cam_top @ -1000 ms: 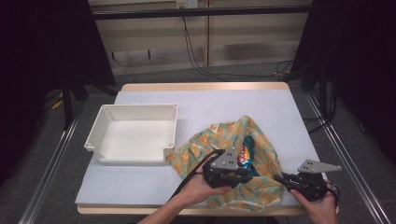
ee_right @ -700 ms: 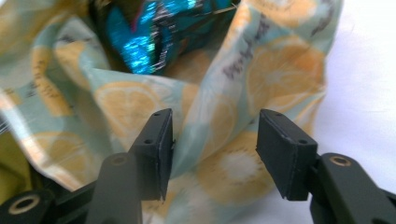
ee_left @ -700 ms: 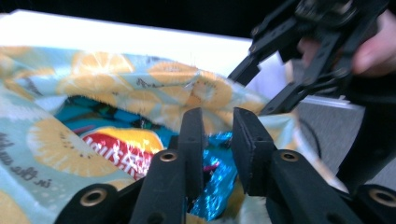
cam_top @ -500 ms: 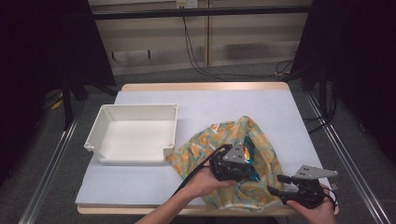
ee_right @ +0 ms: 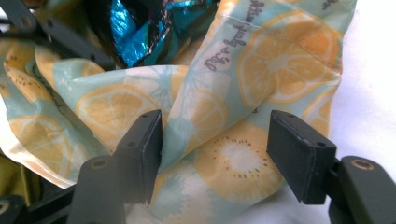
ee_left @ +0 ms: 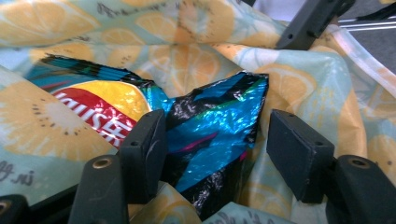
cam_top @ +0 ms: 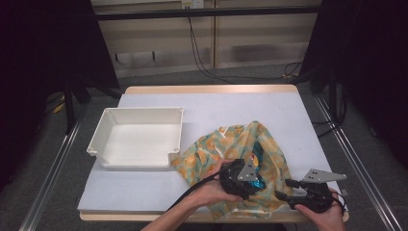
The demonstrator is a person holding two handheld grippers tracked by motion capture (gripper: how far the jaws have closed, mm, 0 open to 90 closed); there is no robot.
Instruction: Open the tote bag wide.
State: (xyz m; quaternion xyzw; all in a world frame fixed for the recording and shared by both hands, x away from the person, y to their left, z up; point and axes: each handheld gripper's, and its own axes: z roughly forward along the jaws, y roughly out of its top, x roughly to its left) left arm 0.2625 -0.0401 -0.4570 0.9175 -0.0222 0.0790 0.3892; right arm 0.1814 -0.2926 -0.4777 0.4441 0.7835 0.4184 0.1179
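Note:
A cloth bag printed with lemon slices (cam_top: 226, 144) lies crumpled at the table's front right. A shiny blue snack packet (cam_top: 258, 162) pokes out of it. My left gripper (cam_top: 252, 175) hangs over the packet (ee_left: 210, 126). Its jaws have just been opening, and the packet's corner lies between the pads (ee_left: 144, 144) with a gap on the right side. My right gripper (cam_top: 284, 191) sits at the bag's near right edge. Its jaws have also just opened, and the lemon cloth (ee_right: 233, 158) lies loose between them, not pinched.
A white rectangular tray (cam_top: 142, 111) stands on the left half of the pale table (cam_top: 231, 103), touching the bag's left edge. Cables trail on the floor behind the table. Metal rails run along both sides.
The left gripper has dipped lower onto the snack packet. The right gripper slid a little toward the front edge of the table. The bag's folds have shifted slightly.

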